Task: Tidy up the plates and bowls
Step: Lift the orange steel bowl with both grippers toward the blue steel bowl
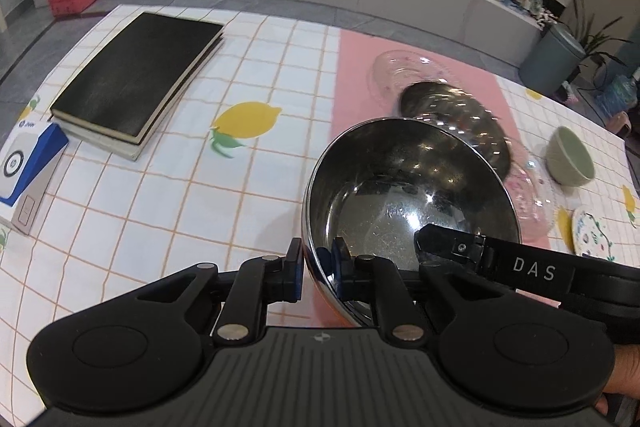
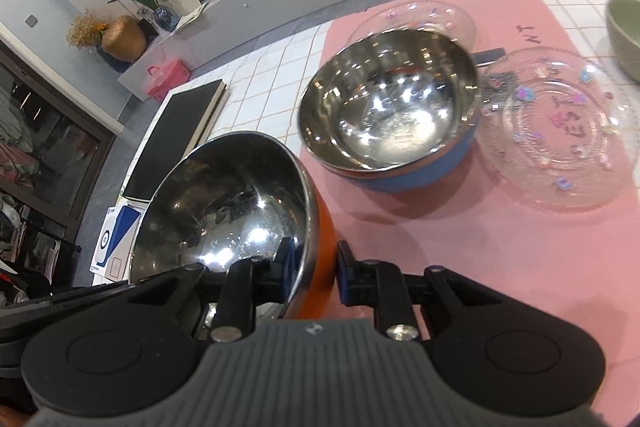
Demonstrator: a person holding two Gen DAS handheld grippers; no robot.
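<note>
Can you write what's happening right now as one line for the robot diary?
left gripper: shut on orange bowl rim | right gripper: shut on opposite rim | blue bowl: on pink mat

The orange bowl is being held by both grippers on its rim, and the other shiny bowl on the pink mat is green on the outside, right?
Not quite. The other shiny bowl on the pink mat is blue on the outside, not green; the right wrist view shows its blue wall. The rest holds: the left gripper and right gripper both have their jaws closed on the orange bowl at its rim.
</note>
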